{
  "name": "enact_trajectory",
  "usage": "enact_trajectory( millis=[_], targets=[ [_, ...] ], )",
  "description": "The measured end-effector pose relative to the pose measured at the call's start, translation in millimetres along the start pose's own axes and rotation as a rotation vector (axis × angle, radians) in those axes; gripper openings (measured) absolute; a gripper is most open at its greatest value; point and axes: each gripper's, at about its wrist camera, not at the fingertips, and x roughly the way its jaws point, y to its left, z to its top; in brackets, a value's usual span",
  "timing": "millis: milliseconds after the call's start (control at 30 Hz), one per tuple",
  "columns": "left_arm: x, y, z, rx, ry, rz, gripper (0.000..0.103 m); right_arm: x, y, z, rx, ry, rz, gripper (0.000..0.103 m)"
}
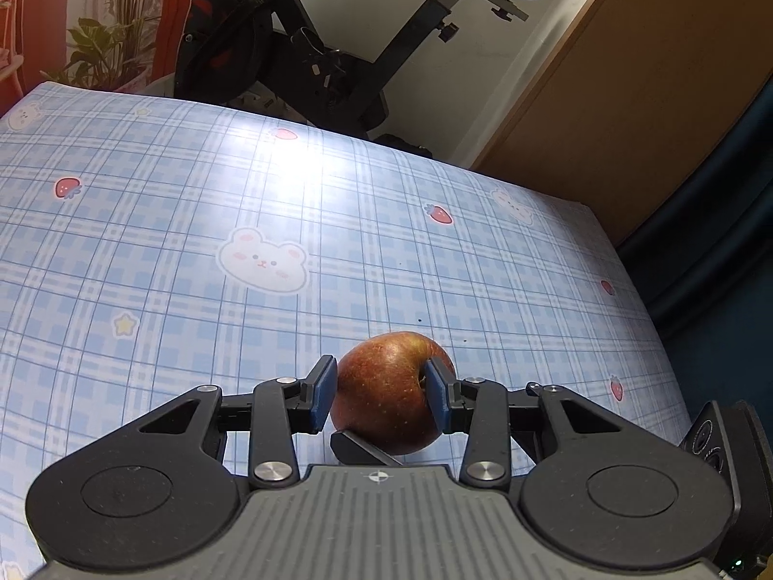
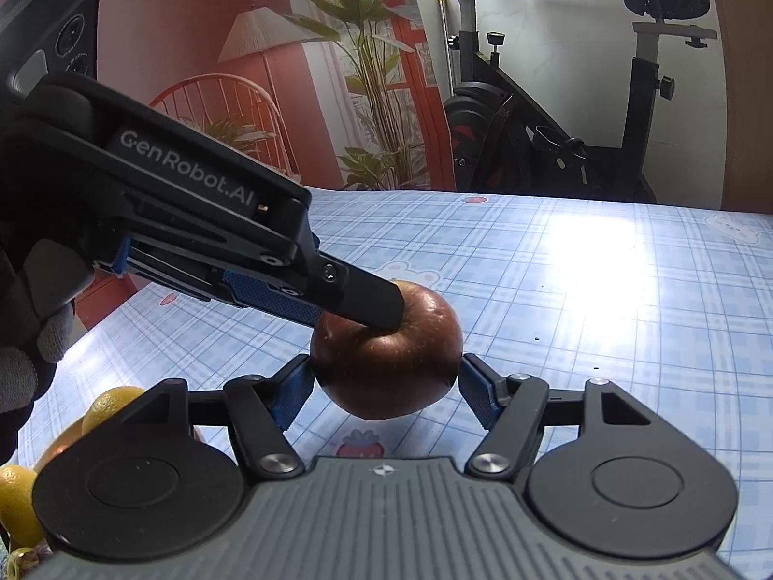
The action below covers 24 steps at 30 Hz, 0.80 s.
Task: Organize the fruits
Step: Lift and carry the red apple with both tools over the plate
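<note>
A red apple [image 1: 386,391] is held above the blue checked tablecloth [image 1: 241,222]. My left gripper [image 1: 381,389] is shut on it, with a blue pad on each side. In the right wrist view the same apple [image 2: 386,362] sits between my right gripper's [image 2: 386,386] blue pads, which stand at its two sides, the left touching and the right a little apart. The left gripper's fingers [image 2: 357,299] reach in from the left and grip the apple from above.
Yellow lemons [image 2: 113,403] and other fruit lie at the lower left of the right wrist view. An exercise bike [image 2: 555,135] stands beyond the table's far edge, with a plant [image 2: 377,72] and a red chair [image 2: 227,111] to its left. A wooden cabinet [image 1: 628,72] is at right.
</note>
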Motion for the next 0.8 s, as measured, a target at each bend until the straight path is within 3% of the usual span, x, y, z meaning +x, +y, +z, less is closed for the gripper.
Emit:
enact_trajectory(
  millis=[500,800],
  targets=[
    [-75,-12,-27,0.019,-0.055,0.013,0.045,-48,53,5,-0.057,-0.022,0.03,0.068],
    [-115,-15,-48,0.057,-0.069,-0.017,0.05,-81,90,-2,-0.098,-0.033,0.058,0.068]
  ],
)
